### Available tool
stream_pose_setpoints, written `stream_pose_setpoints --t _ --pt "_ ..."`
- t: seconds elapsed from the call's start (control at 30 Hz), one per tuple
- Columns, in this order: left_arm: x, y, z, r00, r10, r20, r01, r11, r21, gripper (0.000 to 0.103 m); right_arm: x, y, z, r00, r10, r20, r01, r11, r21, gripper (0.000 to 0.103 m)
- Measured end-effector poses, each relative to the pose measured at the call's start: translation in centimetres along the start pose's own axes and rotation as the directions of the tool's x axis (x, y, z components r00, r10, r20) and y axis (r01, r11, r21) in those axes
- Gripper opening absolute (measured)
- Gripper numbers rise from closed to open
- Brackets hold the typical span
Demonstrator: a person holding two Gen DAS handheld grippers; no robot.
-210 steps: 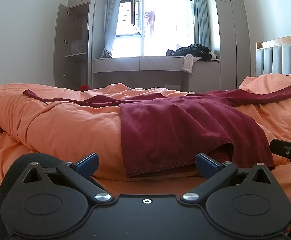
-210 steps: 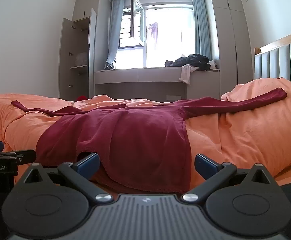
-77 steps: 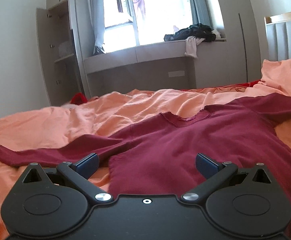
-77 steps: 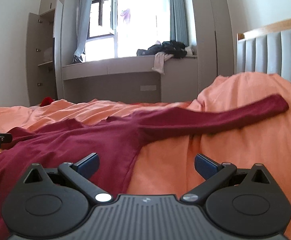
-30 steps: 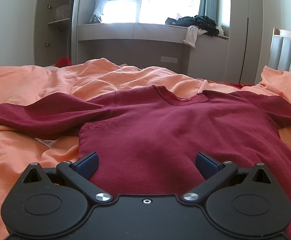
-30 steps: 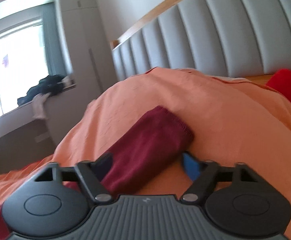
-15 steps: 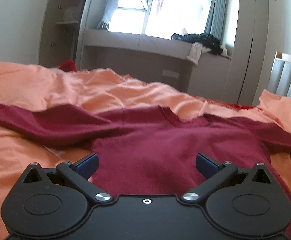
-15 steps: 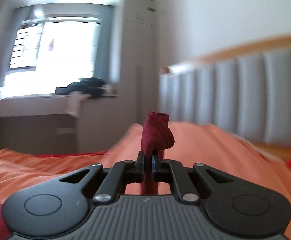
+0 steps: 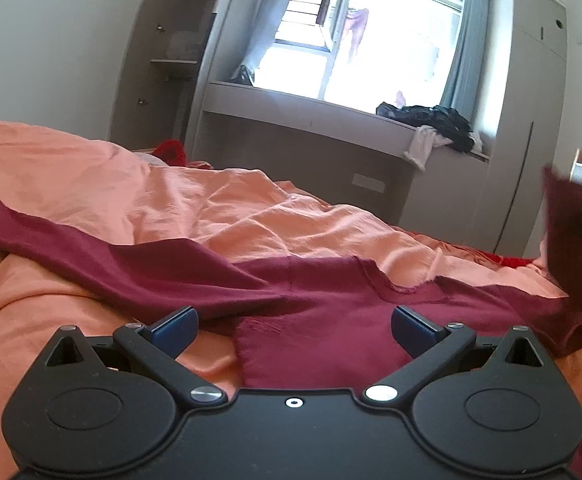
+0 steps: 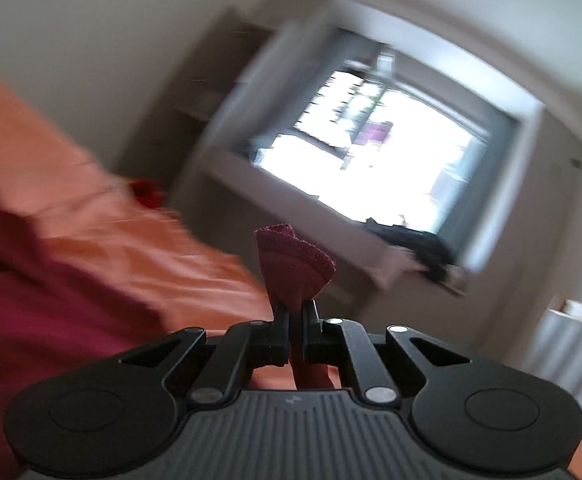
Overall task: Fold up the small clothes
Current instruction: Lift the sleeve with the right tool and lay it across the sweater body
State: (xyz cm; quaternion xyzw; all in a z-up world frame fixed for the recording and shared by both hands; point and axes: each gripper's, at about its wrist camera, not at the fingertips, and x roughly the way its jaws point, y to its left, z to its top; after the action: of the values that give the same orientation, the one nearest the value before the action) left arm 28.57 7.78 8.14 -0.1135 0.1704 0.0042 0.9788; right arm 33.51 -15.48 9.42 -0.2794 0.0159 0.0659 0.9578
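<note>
The maroon sweater (image 9: 331,320) is lying spread on the orange bedcover (image 9: 131,200), neckline facing the window (image 9: 371,40), 1 sleeve trailing off to the left. The left gripper (image 9: 293,326) is hovering low over the sweater's body with its 2 blue-tipped fingers (image 9: 173,326) spread wide apart, gripping nothing. The right gripper (image 10: 295,320) is pressing its jaws together on the cuff of the other sleeve (image 10: 295,260), which is sticking up above the fingers. That view is blurred. In the left view this raised sleeve is showing at the right edge.
</note>
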Motion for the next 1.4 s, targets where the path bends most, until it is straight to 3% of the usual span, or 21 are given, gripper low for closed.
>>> stream_pose_setpoints --t 0.17,0.27,0.4,0.47,0.53,0.63,0.77,0.9,0.97,1.03,1.13,1.27,1.4 --pt "-0.3 0.9 0.2 1.0 0.004 0.013 -0.003 1.0 -0.026 0.103 -3.3 9.2 -0.6 0.992 0.121 0.038 -0.111 0.974 -0.197 0.006" --pt "-0.3 1.1 0.2 1.0 -0.008 0.019 0.009 0.999 -0.044 0.103 -4.4 13.4 -1.6 0.983 0.183 0.02 -0.171 0.946 -0.275 0.006" --pt "0.0 1.1 0.0 0.999 -0.04 0.026 0.042 0.997 -0.062 0.103 -4.8 15.1 -2.7 0.973 0.23 -0.015 -0.224 0.926 -0.304 0.011" --pt "0.1 1.0 0.0 0.998 -0.058 0.032 0.061 0.996 -0.066 0.103 -5.2 14.8 -3.1 0.966 0.258 -0.024 -0.255 0.929 -0.269 0.021" --pt "0.3 0.8 -0.1 0.996 -0.082 0.031 0.084 0.994 -0.069 0.103 -5.8 13.9 -3.2 0.958 0.284 -0.031 -0.283 0.931 -0.229 0.059" --pt "0.7 0.2 -0.3 0.993 -0.12 0.015 0.121 0.99 -0.074 0.103 -7.6 11.4 -4.1 0.96 0.281 -0.016 -0.279 0.941 -0.192 0.072" --pt "2.1 -1.2 -0.7 0.986 -0.161 -0.035 0.159 0.986 -0.053 0.103 -8.7 7.5 -5.6 0.979 0.2 -0.03 -0.202 0.97 -0.136 0.089" --pt "3.3 -2.6 -2.0 0.979 -0.18 -0.099 0.178 0.984 -0.025 0.103 -7.9 3.0 -8.9 0.995 0.048 -0.09 -0.058 0.992 -0.114 0.091" --pt "3.5 -3.0 -2.6 0.973 -0.2 -0.115 0.2 0.98 -0.02 0.103 -6.2 0.7 -10.7 0.989 -0.028 -0.145 0.009 0.992 -0.126 0.09" --pt "3.5 -3.3 -2.9 0.969 -0.219 -0.119 0.219 0.976 -0.008 0.103 -4.3 -1.4 -12.6 0.973 -0.085 -0.216 0.058 0.99 -0.13 0.079" --pt "3.7 -4.0 -3.3 0.967 -0.222 -0.126 0.228 0.973 0.034 0.103 -1.7 -3.7 -14.7 0.952 -0.112 -0.285 0.073 0.987 -0.144 0.071" --pt "4.1 -4.5 -3.8 0.965 -0.216 -0.148 0.227 0.972 0.062 0.103 0.8 -3.7 -16.8 0.947 -0.109 -0.301 0.036 0.971 -0.237 0.062" --pt "3.8 -4.7 -4.2 0.969 -0.205 -0.139 0.219 0.972 0.092 0.103 2.3 -1.3 -18.1 0.952 -0.169 -0.256 0.049 0.908 -0.417 0.052"
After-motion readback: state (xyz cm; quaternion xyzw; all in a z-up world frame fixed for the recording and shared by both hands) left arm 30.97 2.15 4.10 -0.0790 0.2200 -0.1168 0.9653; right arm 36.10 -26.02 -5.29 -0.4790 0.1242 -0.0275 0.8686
